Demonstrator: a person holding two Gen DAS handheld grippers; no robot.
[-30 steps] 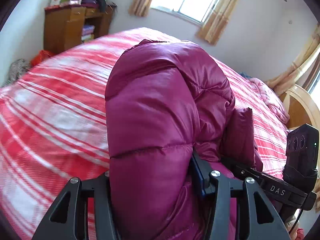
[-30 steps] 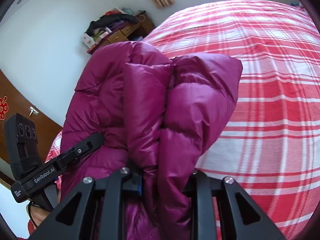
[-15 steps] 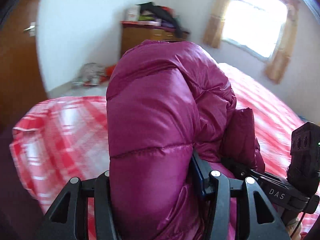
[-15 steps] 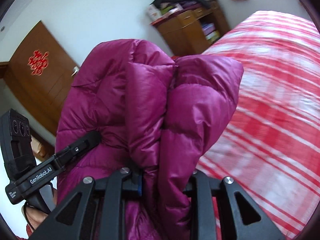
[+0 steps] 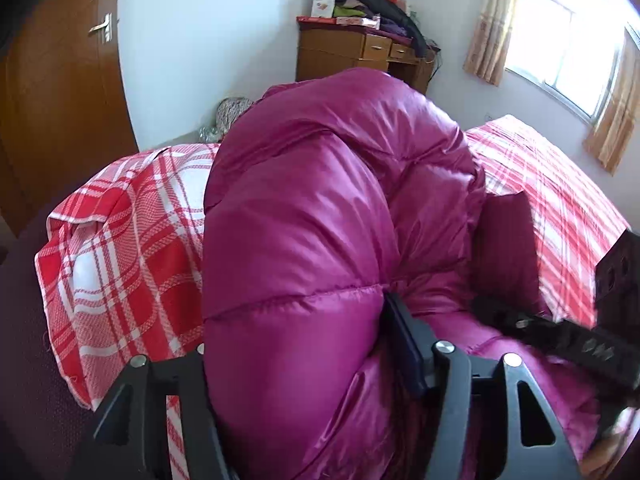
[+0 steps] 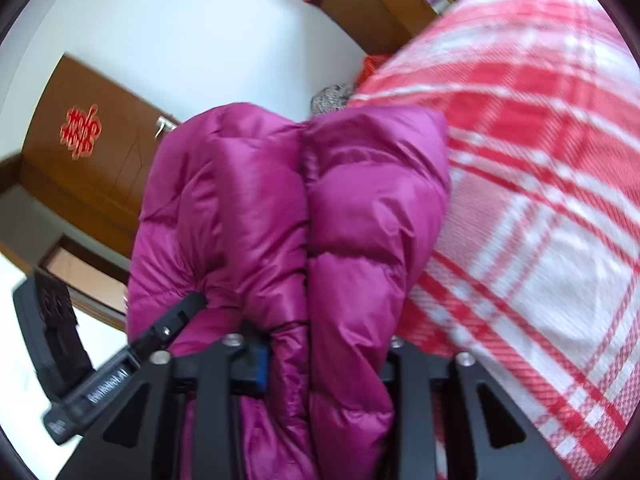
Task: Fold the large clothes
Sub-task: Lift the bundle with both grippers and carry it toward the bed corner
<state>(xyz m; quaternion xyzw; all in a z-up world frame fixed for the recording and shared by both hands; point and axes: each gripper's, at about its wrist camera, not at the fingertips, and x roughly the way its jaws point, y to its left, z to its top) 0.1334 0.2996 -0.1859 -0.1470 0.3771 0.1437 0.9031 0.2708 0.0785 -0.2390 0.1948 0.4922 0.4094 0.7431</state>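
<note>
Moved since a second ago: both views swung from bed and window toward door and bed corner; jacket sits in both grips as before; both sets of fingers now wider.
Jackets: one, magenta, quilted [image 5: 304,248], bunched in thick folds, held over the near corner of the bed.
Beds: one, red-and-white plaid cover [image 5: 120,248], corner and edge in left view, wide blurred stretch in right view [image 6: 552,184].
Grippers: two, black.
Left gripper [image 5: 304,360]: fingers well apart and opening; a thick fold of jacket fills the gap; right finger [image 5: 404,344] pressed into the fabric, left finger hidden behind the fold.
Right gripper [image 6: 320,356]: fingers partly apart and opening; two folds of jacket pass between them and bulge out above; blue pad [image 6: 261,364] against the left fold.
Other gripper in each view: right one blurred at the lower right edge of the left view; left one at the lower left of the right view, tip against the jacket.
Doors: one, brown wood [image 5: 56,92], metal handle; red paper-cut character on it [image 6: 80,130], cannot read.
Cabinets: one, wooden [image 5: 352,56], clothes and boxes piled on top.
Windows: one [image 5: 560,40], beige curtains at both sides.
Writing: white lettering on left gripper's body in right view, too blurred to read.
</note>
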